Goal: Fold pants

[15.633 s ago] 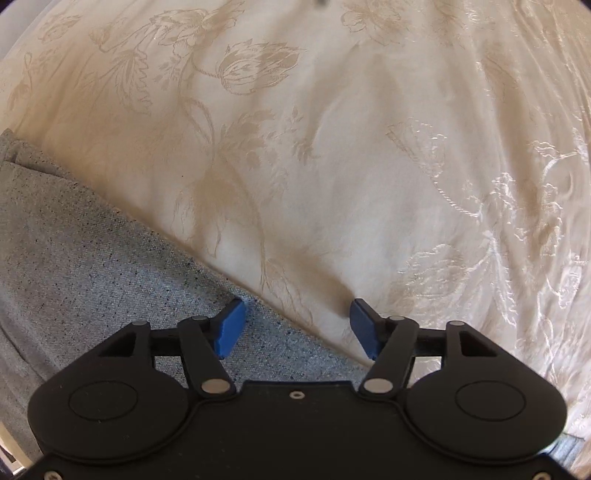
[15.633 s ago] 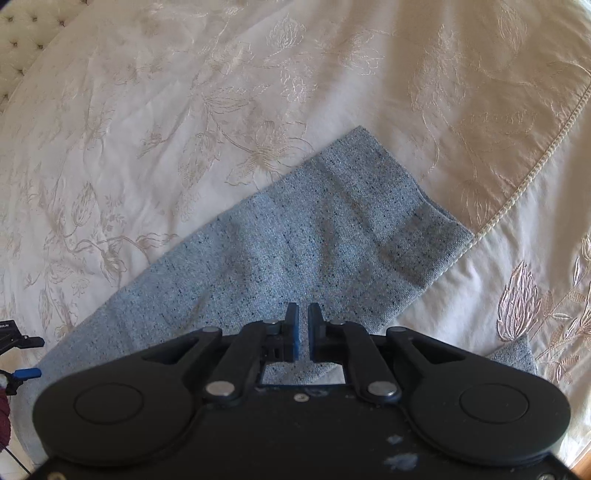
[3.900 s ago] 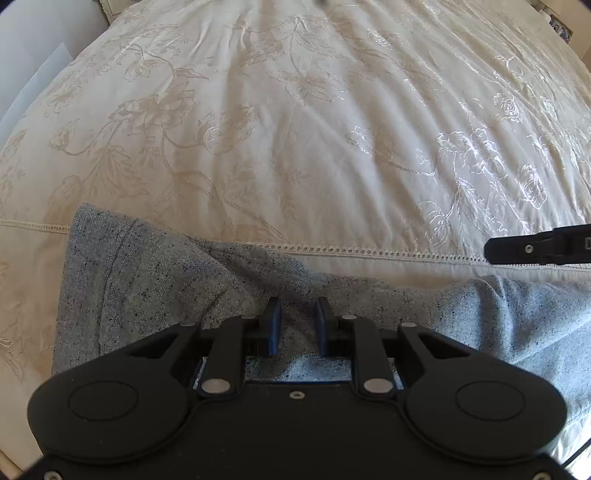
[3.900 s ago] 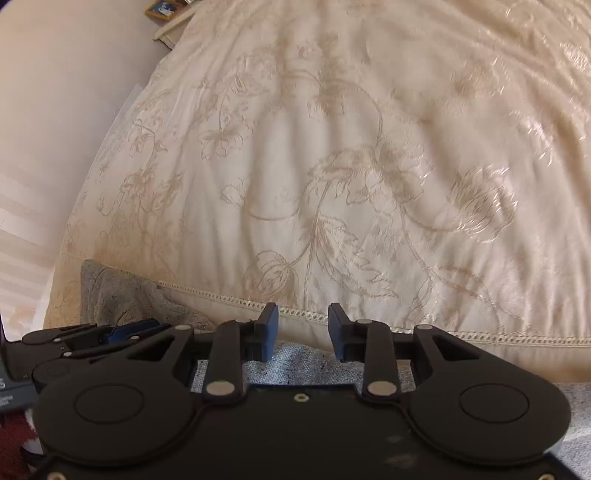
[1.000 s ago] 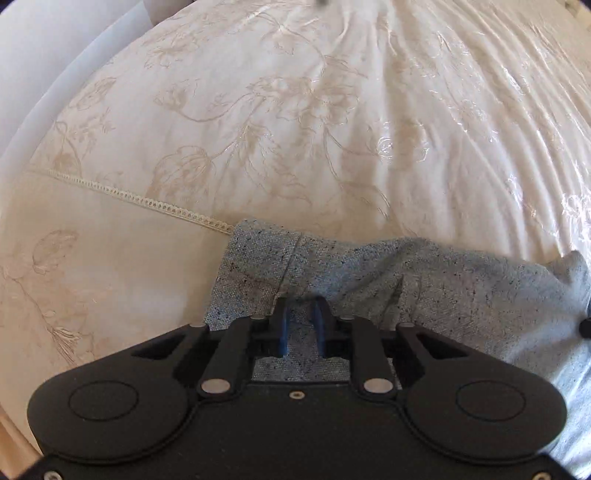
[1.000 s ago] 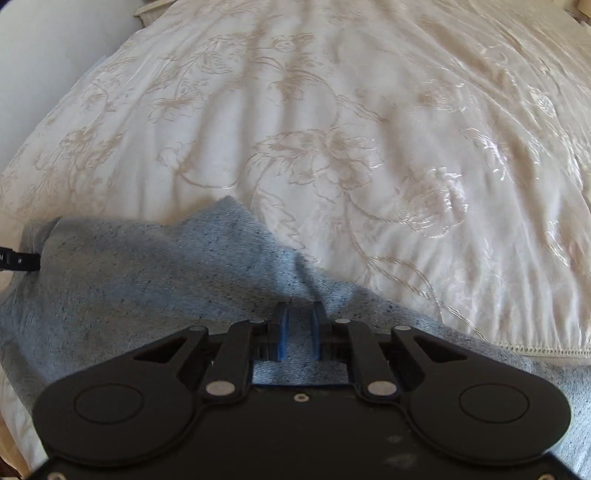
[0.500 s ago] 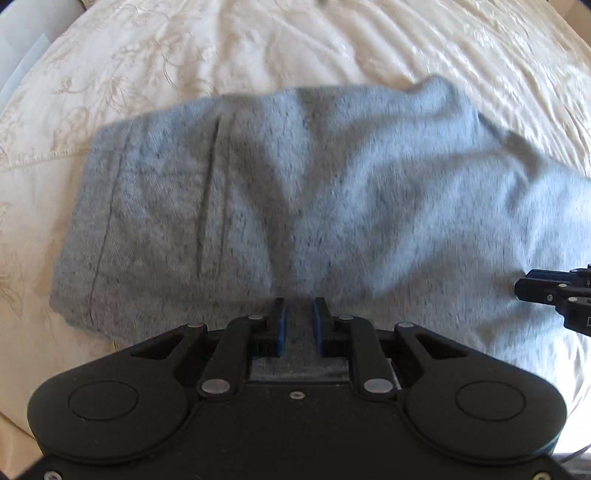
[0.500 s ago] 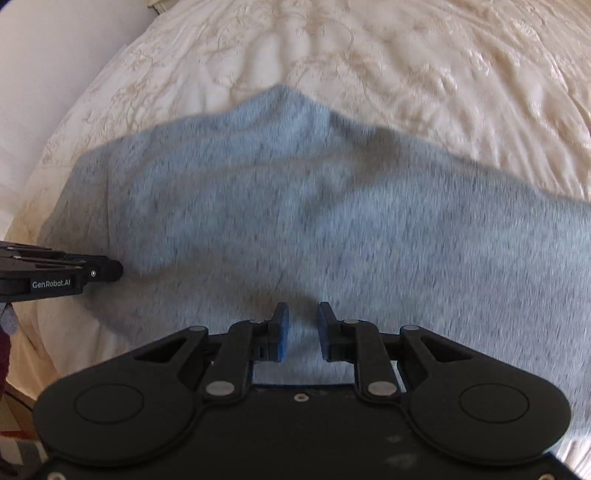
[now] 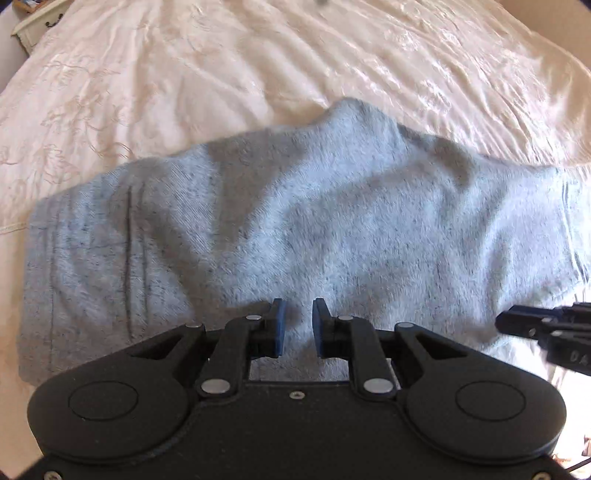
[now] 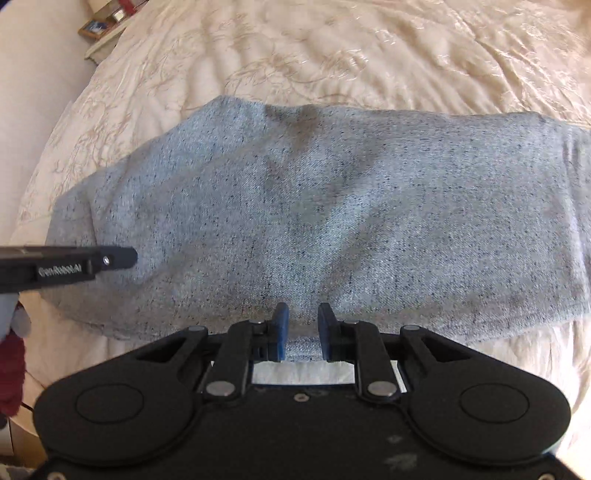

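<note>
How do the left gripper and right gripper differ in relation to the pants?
In the left gripper, pants cloth fills the jaws and the window behind, seemingly pinched. In the right gripper, only the pants' near edge lies between the jaws, bedspread showing behind. The left sits further over the cloth. Both have jaws partly apart.

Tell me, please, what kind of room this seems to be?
Most likely a bedroom. The grey pants lie on a wide bed with a cream embroidered bedspread, and a small white bedside cabinet stands at the bed's far corner.

Grey pants (image 9: pixel 332 221) on cream bedspread (image 9: pixel 184 74)
</note>
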